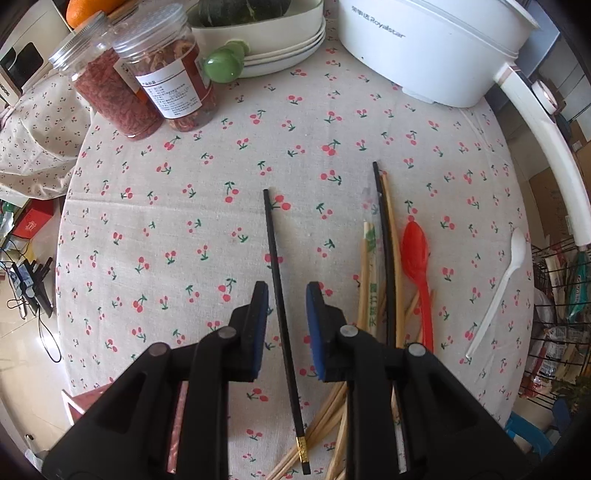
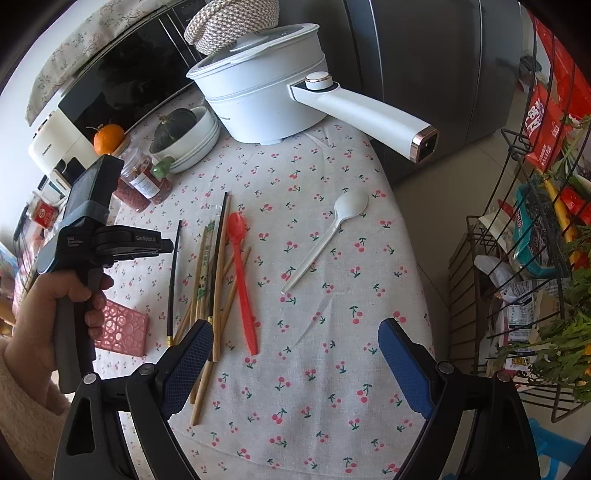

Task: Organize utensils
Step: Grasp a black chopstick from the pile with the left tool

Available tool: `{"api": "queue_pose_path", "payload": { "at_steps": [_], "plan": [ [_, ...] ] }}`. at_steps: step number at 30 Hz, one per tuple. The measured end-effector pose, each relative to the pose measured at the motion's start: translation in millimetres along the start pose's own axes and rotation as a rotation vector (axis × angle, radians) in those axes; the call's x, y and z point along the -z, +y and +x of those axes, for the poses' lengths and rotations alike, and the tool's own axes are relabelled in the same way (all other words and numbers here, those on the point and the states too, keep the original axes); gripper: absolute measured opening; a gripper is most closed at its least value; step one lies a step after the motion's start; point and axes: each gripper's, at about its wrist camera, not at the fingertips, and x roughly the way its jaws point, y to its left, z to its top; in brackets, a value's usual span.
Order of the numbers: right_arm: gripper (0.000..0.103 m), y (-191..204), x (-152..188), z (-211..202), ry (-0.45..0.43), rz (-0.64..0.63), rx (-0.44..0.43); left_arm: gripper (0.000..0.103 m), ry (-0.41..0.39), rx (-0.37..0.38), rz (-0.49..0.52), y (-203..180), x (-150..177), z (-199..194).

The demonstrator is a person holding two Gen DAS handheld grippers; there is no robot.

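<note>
A lone black chopstick [image 1: 280, 306] lies on the cherry-print tablecloth, passing between the fingers of my left gripper [image 1: 287, 321], which is open around it without touching. It also shows in the right wrist view [image 2: 174, 273]. To its right lies a pile of bamboo chopsticks [image 1: 369, 280] with a second black chopstick [image 1: 384, 258], a red plastic spoon [image 1: 419, 273] and a white plastic spoon [image 1: 498, 291]. My right gripper [image 2: 295, 354] is open and empty above the cloth, with the pile [image 2: 210, 280], the red spoon [image 2: 242, 277] and the white spoon [image 2: 327, 236] ahead of it.
A white electric pot [image 1: 436, 48] with a long handle [image 2: 362, 110] stands at the back. Two jars [image 1: 147, 77], stacked bowls with a squash [image 1: 266, 33] and a green piece [image 1: 221, 66] stand back left. A pink box [image 2: 122, 328] lies at the left edge. A wire rack [image 2: 535, 240] stands to the right.
</note>
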Motion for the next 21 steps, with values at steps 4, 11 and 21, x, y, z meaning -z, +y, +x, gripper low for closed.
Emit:
{"api": "queue_pose_path", "payload": {
  "at_steps": [4,11,21],
  "plan": [
    [0.092,-14,-3,7,0.021,0.048,-0.004,0.023,0.028,-0.037,-0.01,-1,-3,17],
    [0.092,-17,-4,9,0.026,0.055,0.001,0.019,0.028,-0.053,-0.009,-8,-1,25],
    [0.092,-16,-5,16,0.034,0.067,0.022,0.006,-0.156,-0.055,0.09,-28,10,-24]
  ]
}}
